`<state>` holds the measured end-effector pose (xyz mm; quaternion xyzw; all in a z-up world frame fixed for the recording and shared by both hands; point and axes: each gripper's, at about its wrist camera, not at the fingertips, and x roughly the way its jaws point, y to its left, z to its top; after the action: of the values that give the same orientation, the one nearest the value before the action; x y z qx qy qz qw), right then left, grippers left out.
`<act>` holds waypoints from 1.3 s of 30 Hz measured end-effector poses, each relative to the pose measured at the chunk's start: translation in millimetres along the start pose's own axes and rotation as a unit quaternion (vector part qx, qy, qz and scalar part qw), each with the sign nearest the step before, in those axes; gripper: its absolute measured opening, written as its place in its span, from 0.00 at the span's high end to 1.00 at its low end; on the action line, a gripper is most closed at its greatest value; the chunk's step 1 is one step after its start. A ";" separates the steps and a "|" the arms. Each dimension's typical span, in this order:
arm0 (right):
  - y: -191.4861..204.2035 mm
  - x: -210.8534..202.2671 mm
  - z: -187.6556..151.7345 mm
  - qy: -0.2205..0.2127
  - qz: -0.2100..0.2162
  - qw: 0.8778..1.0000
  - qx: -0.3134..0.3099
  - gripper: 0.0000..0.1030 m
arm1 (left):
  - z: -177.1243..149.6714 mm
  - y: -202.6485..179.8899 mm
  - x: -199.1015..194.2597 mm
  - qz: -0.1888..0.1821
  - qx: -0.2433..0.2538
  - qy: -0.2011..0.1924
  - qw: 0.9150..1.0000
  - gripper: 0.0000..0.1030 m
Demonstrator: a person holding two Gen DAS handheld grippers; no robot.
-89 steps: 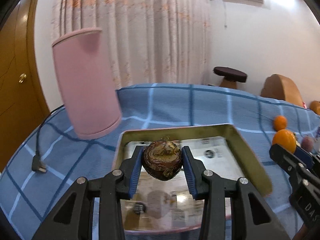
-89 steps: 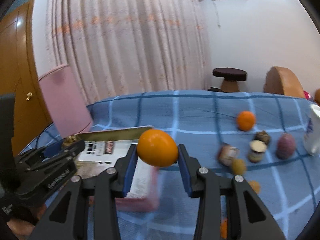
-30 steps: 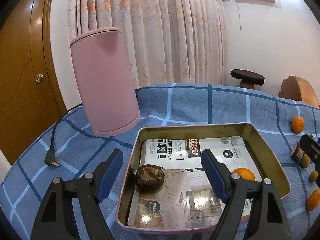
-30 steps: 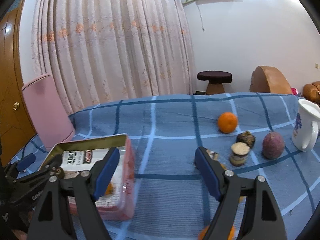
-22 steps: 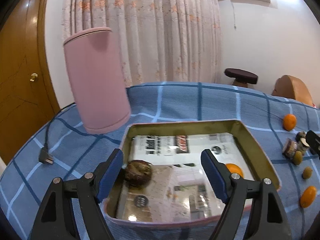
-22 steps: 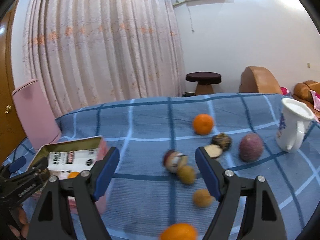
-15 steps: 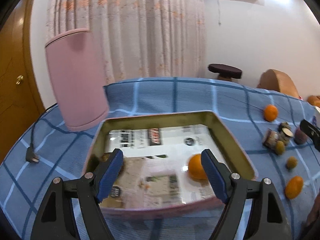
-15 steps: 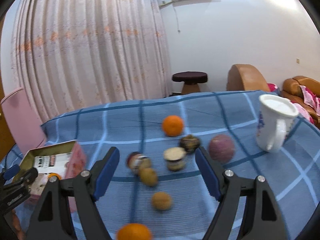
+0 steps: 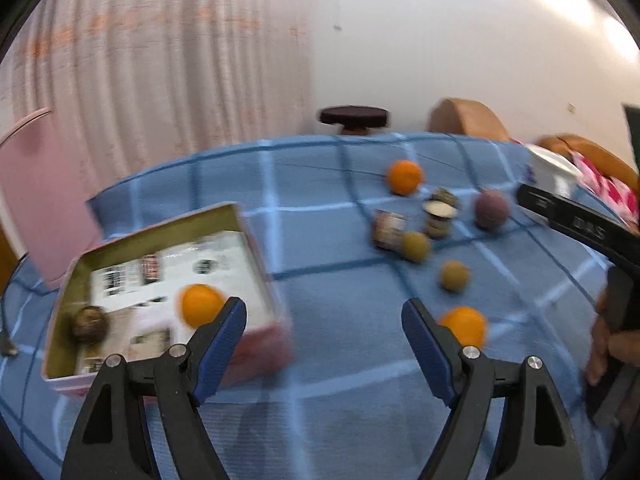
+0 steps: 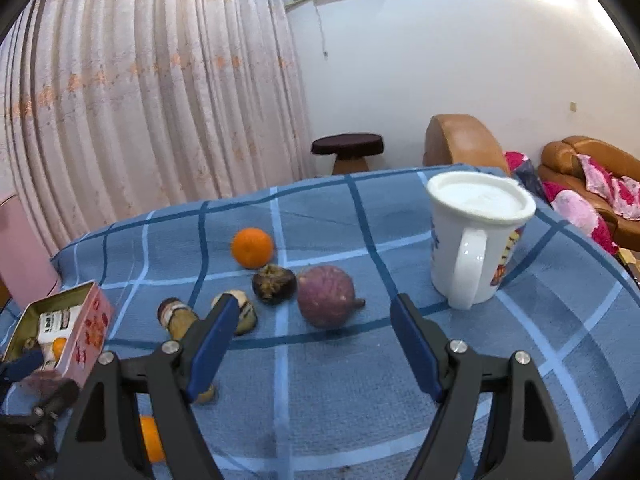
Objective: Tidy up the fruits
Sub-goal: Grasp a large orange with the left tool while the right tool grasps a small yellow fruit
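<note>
Your blue cloth (image 10: 320, 380) lies under both tongs. The tin (image 9: 80, 276) sits just left of your left tongs (image 9: 322, 332); an orange (image 9: 200, 310) and a dark fruit (image 9: 90, 324) lie inside it. The white jug (image 10: 472, 248) stands past your right tongs (image 10: 312, 332), to their right. Ahead of those tongs rests the purple fruit (image 10: 326, 296). Your left tongs are spread wide and hold nothing. Your right tongs have just been closing a little, with nothing between them.
</note>
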<state>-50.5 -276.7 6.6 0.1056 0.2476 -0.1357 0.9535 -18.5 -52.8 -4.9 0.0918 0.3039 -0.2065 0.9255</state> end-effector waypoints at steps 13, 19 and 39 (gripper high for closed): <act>2.5 3.4 -8.5 0.047 0.064 0.997 -0.018 0.41 | 1.0 -63.4 24.9 -0.066 0.051 0.068 0.994 0.21; 0.3 7.3 -9.2 0.064 0.082 0.995 -0.007 0.41 | -0.9 -68.1 44.7 -0.073 0.041 0.113 0.990 0.58; 53.8 41.0 -25.3 0.166 0.161 0.971 -0.062 0.50 | 2.7 -6.7 -10.1 -0.018 -0.076 -0.031 0.996 0.62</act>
<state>-10.5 -227.8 -28.3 0.1057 0.3900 0.0548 0.9131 -27.5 -56.3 3.0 0.0090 0.2912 -0.2017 0.9351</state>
